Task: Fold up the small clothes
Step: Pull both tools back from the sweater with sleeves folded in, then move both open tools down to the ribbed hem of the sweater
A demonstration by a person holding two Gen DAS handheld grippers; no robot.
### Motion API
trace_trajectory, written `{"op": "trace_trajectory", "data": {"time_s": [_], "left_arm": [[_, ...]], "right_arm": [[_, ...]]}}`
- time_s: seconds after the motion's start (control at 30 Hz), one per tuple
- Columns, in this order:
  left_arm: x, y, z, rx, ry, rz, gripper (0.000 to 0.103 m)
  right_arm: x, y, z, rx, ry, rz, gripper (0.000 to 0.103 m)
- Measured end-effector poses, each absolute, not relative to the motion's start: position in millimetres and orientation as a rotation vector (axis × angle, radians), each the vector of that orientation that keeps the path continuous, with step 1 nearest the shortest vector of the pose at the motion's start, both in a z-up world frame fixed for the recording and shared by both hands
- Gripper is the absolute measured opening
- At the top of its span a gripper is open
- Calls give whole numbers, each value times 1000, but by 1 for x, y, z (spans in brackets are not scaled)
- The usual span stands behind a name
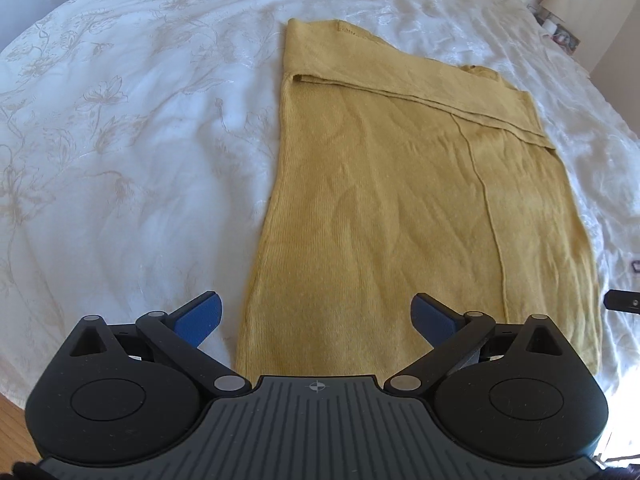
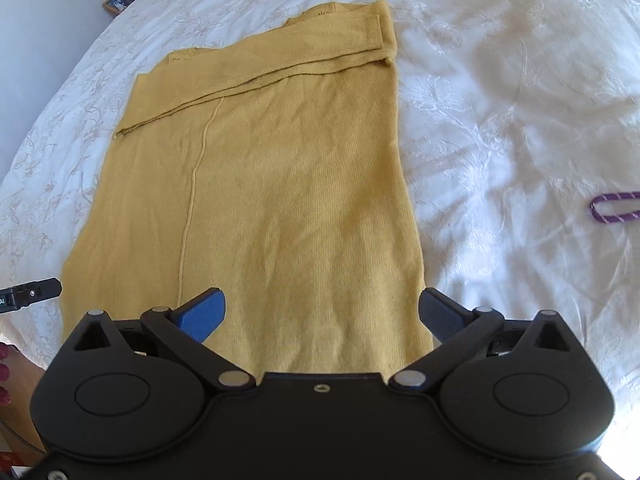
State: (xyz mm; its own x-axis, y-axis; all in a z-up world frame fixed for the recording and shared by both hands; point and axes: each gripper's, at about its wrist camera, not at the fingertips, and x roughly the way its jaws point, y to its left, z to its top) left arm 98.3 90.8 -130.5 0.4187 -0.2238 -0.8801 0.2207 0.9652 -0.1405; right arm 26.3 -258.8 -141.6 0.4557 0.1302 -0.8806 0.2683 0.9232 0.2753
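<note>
Yellow knit garment lies flat on the bed, sides already turned in to a long rectangle, a sleeve laid across the far end. I judge this sets up a hem-to-neck fold.

I hold the left hand-held gripper over the near-left hem corner and the right hand-held gripper over the near-right; both have jaws spread, gripping nothing.

Hem edge is hidden under both gripper bodies. Neckline is hard to make out. Purple cord is cut off at frame edge.

Open white bedspread either side of yellow garment; purple cord rightward.
</note>
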Motion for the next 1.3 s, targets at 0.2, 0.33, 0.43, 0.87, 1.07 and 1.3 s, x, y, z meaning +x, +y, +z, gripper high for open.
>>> {"op": "trace_trajectory", "data": {"time_s": [0.2,0.33,0.43,0.87,1.07,1.3], "left_arm": [[65,89,-130,0,1092,-267,103],[49,90,-130,-4,1089,-255,103],[40,91,-131,-2,1090,-252,103],[24,97,-135,-3,1082,-255,103],[25,100,-139,14,1092,-261,103],[36,104,-149,29,1105,-282,103]], "right_arm": [[-6,-265,-151,429,1105,-84,102],[-19,-266,-155,440,1101,-78,102],[-25,-266,-155,443,1092,-71,102],[-35,-265,-151,451,1065,-56,102],[-32,-264,-154,450,1079,-53,102],[-21,-263,-161,449,1101,-50,102]]}}
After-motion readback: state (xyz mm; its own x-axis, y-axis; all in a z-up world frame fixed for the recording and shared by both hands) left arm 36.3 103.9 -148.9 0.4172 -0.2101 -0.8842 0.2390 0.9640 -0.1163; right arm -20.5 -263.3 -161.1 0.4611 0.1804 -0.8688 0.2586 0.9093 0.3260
